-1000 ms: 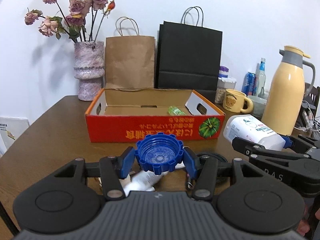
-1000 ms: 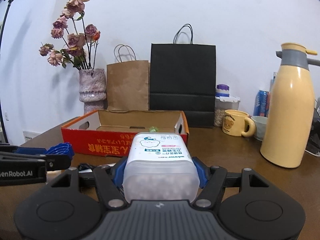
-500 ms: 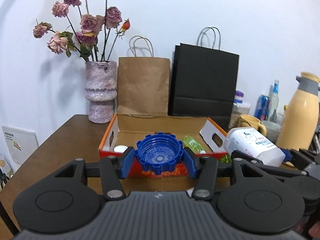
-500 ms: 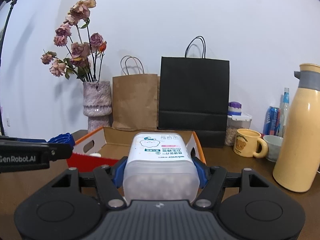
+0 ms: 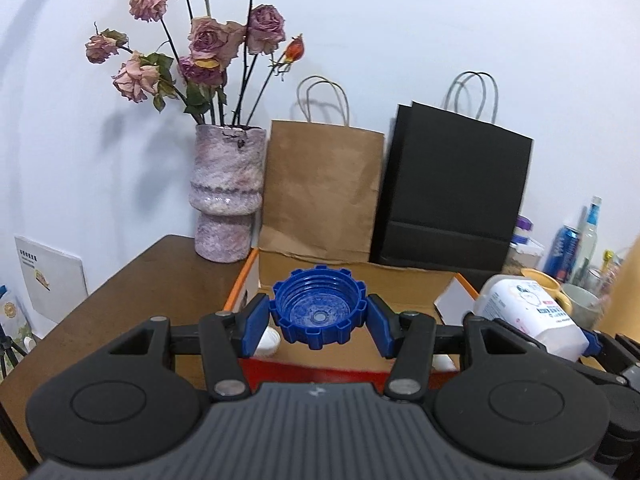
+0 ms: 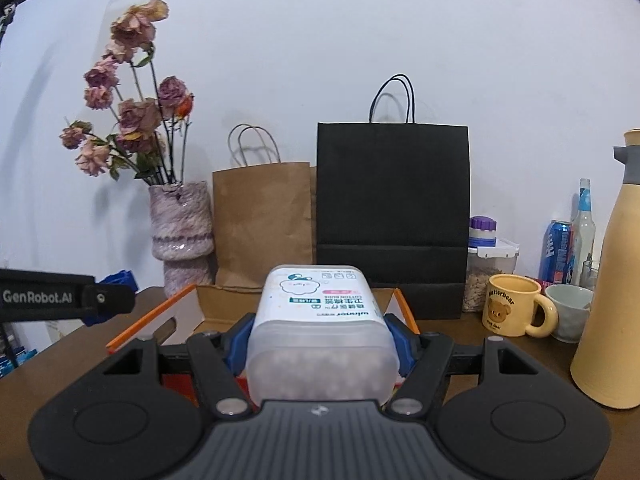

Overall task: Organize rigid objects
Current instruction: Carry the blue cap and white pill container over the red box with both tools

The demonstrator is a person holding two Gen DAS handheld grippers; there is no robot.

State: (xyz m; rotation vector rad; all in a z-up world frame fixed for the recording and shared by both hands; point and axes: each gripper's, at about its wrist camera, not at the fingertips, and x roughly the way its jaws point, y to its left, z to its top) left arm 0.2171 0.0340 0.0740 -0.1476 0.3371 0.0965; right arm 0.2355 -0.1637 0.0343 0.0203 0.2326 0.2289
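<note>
the left gripper (image 5: 319, 317) squeezes a blue cap (image 5: 319, 312) over the cardboard box (image 5: 404, 280) at the desk's back edge. the right gripper (image 6: 320, 344) squeezes a cotton bud tub (image 6: 320, 332). both look light, hard and slippery, so hold their sides.

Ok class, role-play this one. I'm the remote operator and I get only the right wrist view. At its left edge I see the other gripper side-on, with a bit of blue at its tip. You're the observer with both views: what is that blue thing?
Observer: The left gripper is shut on a blue screw cap, with the cap's hollow side facing its camera.
Operator: My cotton-bud container hides most of the inside of the cardboard box. Is anything in there?
Observer: Yes. The left wrist view shows a small round white thing on the box floor, near the front left corner.
</note>
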